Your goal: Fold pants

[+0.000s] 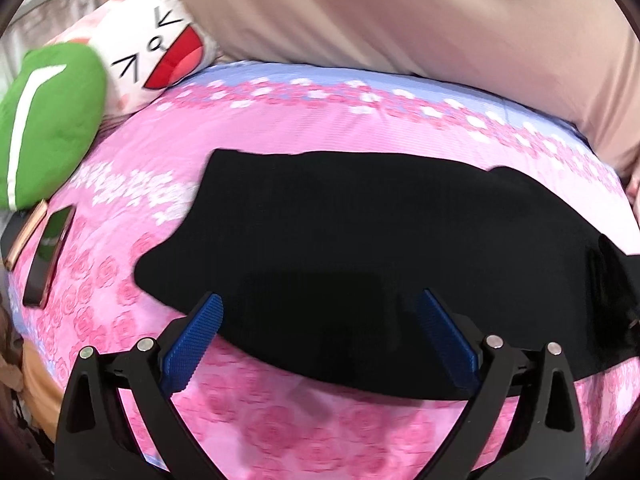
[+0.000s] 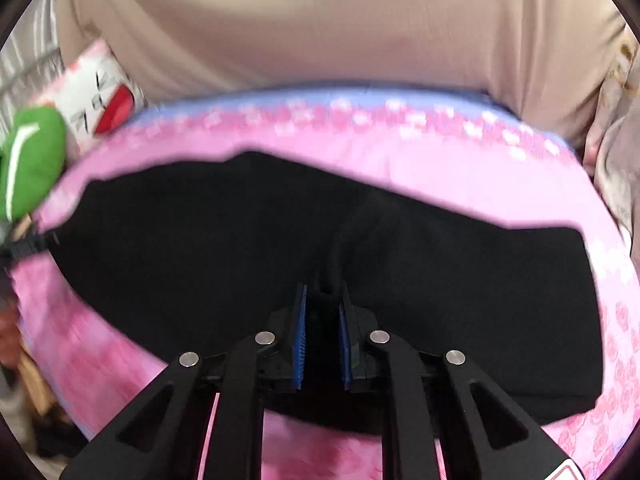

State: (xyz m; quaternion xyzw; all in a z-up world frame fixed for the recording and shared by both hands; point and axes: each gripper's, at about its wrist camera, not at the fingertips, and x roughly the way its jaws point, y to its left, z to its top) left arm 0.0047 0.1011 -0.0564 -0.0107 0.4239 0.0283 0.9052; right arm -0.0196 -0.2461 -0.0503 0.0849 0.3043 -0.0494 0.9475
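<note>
Only the left wrist view shows a phone lying on the pink bed beside a green cushion. There the left tool hangs released over black pants spread flat on the bed. The right tool is clenched on a pants fold.

pink rose-print bed carries black pants, phone, cushions.

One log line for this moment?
left gripper: open over pants | right gripper: pinching pants fold | bedsheet
</note>
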